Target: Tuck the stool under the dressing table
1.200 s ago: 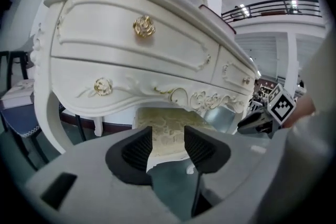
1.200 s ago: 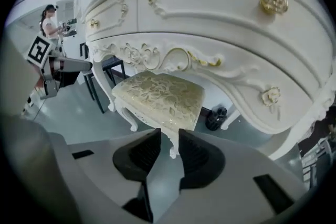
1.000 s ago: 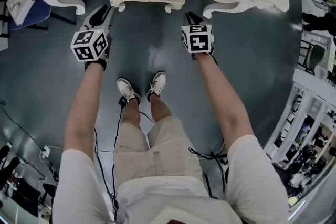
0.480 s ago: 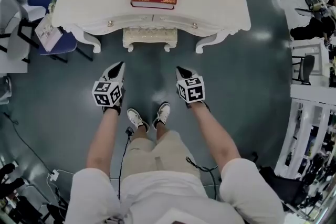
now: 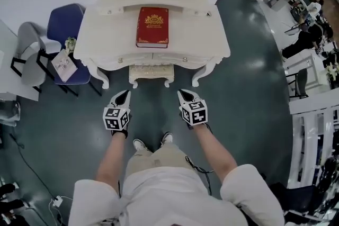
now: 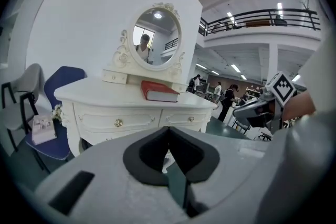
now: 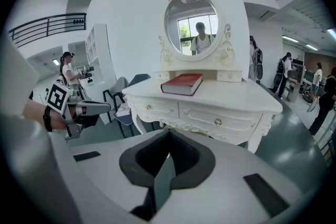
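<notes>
Hovering left gripper [image 5: 124, 96] and right gripper [image 5: 185, 96] side by side over the floor, jaws of both closed on nothing, near the bench [image 5: 198, 34], with the stool [image 5: 151, 72] sitting tucked under its front edge, below the red book [image 5: 153, 26].

Left gripper [image 5: 125, 95] and right gripper [image 5: 183, 95] held forward, jaws closed (both empty)
</notes>
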The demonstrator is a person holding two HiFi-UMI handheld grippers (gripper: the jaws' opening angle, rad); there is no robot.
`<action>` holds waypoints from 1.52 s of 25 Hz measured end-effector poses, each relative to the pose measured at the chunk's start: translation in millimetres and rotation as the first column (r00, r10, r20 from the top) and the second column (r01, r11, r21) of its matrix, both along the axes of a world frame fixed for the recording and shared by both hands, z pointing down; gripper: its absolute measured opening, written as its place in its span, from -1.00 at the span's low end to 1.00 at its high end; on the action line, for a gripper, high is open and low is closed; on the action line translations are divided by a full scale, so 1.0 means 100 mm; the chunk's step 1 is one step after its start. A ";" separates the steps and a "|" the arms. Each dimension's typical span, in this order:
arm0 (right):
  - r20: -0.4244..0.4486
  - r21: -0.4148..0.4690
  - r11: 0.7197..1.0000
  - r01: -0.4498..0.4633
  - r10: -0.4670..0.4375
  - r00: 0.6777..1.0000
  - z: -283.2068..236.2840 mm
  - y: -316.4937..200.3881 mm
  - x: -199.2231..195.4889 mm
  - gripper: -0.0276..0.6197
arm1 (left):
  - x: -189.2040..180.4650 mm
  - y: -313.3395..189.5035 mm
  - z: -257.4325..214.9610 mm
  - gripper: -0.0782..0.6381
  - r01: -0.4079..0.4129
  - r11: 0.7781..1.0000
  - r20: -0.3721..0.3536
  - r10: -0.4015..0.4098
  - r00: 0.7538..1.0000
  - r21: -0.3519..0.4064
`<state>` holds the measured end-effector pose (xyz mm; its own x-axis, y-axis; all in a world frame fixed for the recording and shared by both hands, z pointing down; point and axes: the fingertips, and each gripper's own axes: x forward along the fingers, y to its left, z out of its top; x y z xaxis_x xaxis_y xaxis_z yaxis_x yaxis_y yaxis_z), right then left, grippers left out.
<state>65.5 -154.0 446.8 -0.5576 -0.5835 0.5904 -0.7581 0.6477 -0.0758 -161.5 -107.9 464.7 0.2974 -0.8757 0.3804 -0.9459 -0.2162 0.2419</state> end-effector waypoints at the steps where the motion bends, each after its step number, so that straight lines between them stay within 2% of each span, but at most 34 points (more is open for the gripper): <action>1: 0.005 0.026 1.000 0.003 -0.004 1.000 -0.13 0.00 -0.01 -0.92 | -0.01 -0.02 -0.13 -0.74 0.000 1.000 0.004 0.000 1.000 0.019; 6: 0.004 0.130 0.991 0.035 -0.035 0.999 -0.59 0.18 -0.03 -0.92 | -0.04 -0.01 -0.83 -0.74 -0.008 0.991 0.032 0.004 0.999 0.130; 12: 0.123 0.193 0.981 0.008 -0.032 0.992 -1.19 0.19 -0.09 -0.92 | -0.15 0.15 -1.50 -0.74 0.012 0.972 0.038 -0.021 0.999 0.236; 14: 0.170 0.209 0.978 -0.014 -0.022 0.985 -1.40 0.19 -0.03 -0.92 | -0.25 0.24 -1.70 -0.74 0.042 0.961 0.017 -0.048 0.999 0.273; 17: 0.231 0.224 0.973 -0.053 0.000 0.973 -1.69 0.20 0.12 -0.92 | -0.40 0.39 -2.02 -0.74 0.114 0.937 -0.054 -0.102 0.993 0.330; 20: 0.277 0.249 0.965 -0.087 0.015 0.961 -1.99 0.22 0.24 -0.91 | -0.53 0.52 -2.31 -0.74 0.140 0.915 -0.064 -0.125 0.990 0.379; 24: 0.308 0.306 0.945 -0.115 0.016 0.951 -2.37 0.28 0.38 -0.91 | -0.58 0.63 -2.57 -0.74 0.117 0.896 -0.015 -0.122 0.992 0.428; 29: 0.335 0.360 0.917 -0.171 0.044 0.941 -2.68 0.35 0.64 -0.91 | -0.52 0.73 -2.82 -0.74 0.050 0.876 0.070 -0.095 0.993 0.479; 34: 0.311 0.394 0.895 -0.207 0.081 0.947 -2.80 0.50 0.95 -0.91 | -0.47 0.90 -3.05 -0.74 0.034 0.853 0.117 -0.111 0.987 0.521; 38: 0.317 0.399 0.879 -0.260 0.134 0.939 -2.82 0.56 1.16 -0.91 | -0.44 0.98 -3.09 -0.74 0.010 0.848 0.165 -0.115 0.980 0.530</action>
<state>181.4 -97.5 165.3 -0.5047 -0.8578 0.0977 -0.8633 0.5025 -0.0471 -205.8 -10.4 155.6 0.2062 -0.9735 -0.0985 -0.9774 -0.2001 -0.0690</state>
